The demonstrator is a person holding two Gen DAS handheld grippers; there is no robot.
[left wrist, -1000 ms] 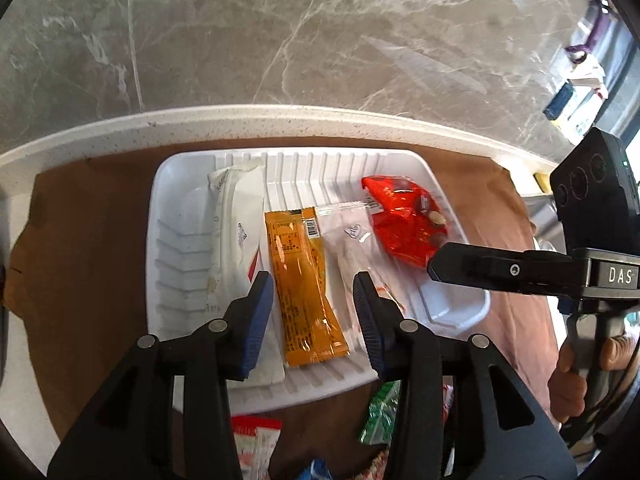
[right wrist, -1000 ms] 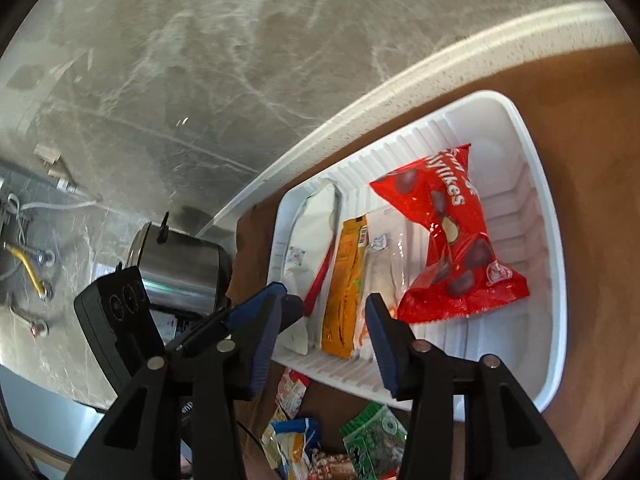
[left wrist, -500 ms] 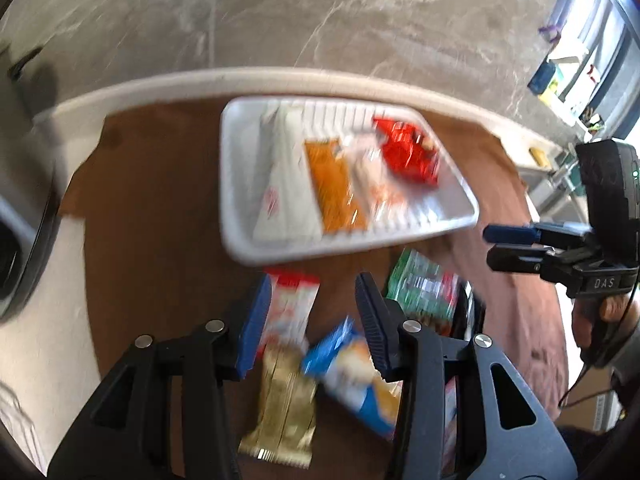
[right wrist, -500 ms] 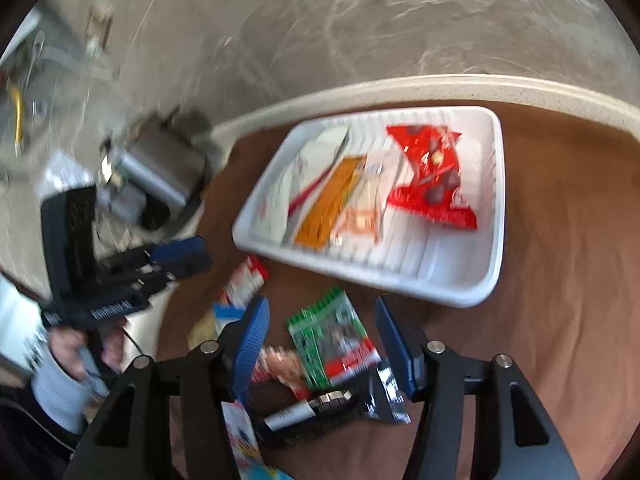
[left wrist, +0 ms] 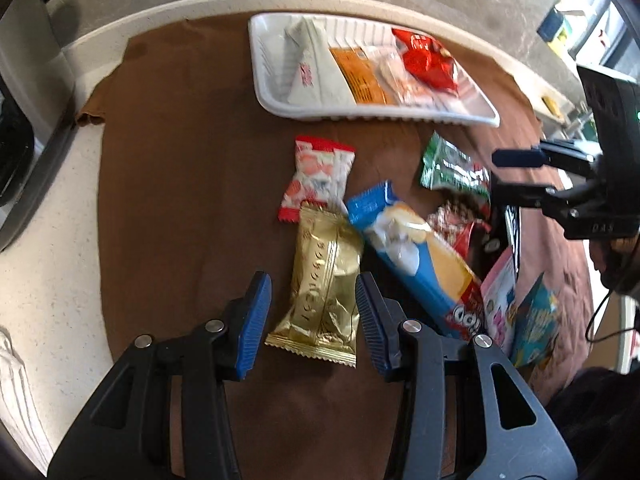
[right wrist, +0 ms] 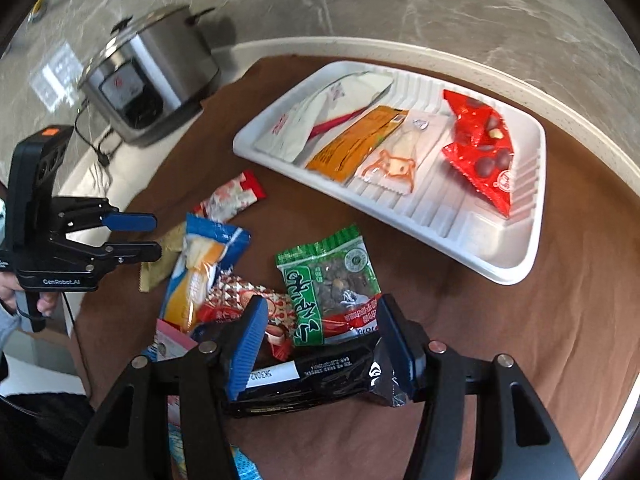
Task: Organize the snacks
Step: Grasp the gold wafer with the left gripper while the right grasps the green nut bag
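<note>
- Left wrist view: left gripper [left wrist: 312, 316] poised over the gold packet [left wrist: 326, 288], jaws apart and straddling it, pads not pressing; nothing grasped.
- Right wrist view: right gripper [right wrist: 320, 344] released too, jaws spread either side of the green packet [right wrist: 330, 280] and black packet [right wrist: 316, 380], likely lined up for a pick.
- White tray [right wrist: 516, 264] parked at the far edge of the brown cloth [right wrist: 500, 360], serving as the sorting spot.
- Four snacks laid side by side in the tray: one white, one orange, one clear, one red (neatly spaced, leaving room).
- At least eight loose packets heaped on the cloth, near the tray.
</note>
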